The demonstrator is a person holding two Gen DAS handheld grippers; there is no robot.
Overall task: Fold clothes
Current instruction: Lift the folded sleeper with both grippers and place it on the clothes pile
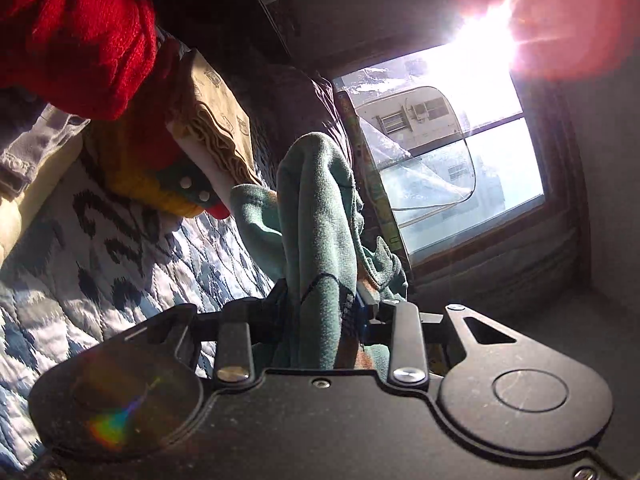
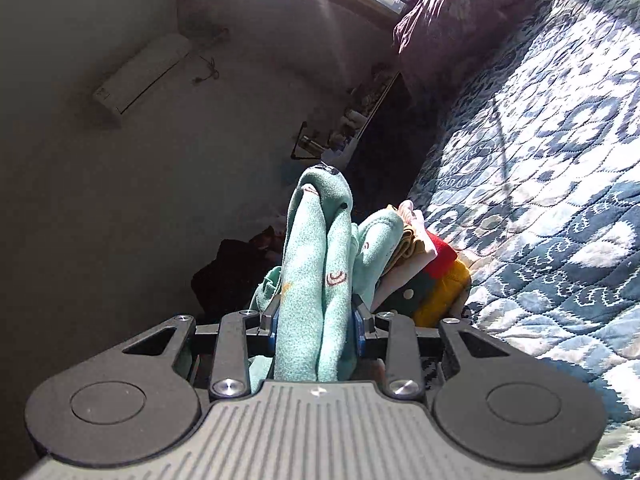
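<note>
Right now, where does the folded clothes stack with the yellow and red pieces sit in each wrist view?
Left wrist: the folded stack lies upper left of centre on the blue patterned quilt, left of the green garment in the left gripper.
Right wrist: the stack sits right of centre, just beyond the right gripper, partly behind the garment.
Shared landmark: the maroon pillow by the window.

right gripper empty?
No: in the right wrist view the right gripper is shut on bunched teal garment that stands up between its fingers.
</note>
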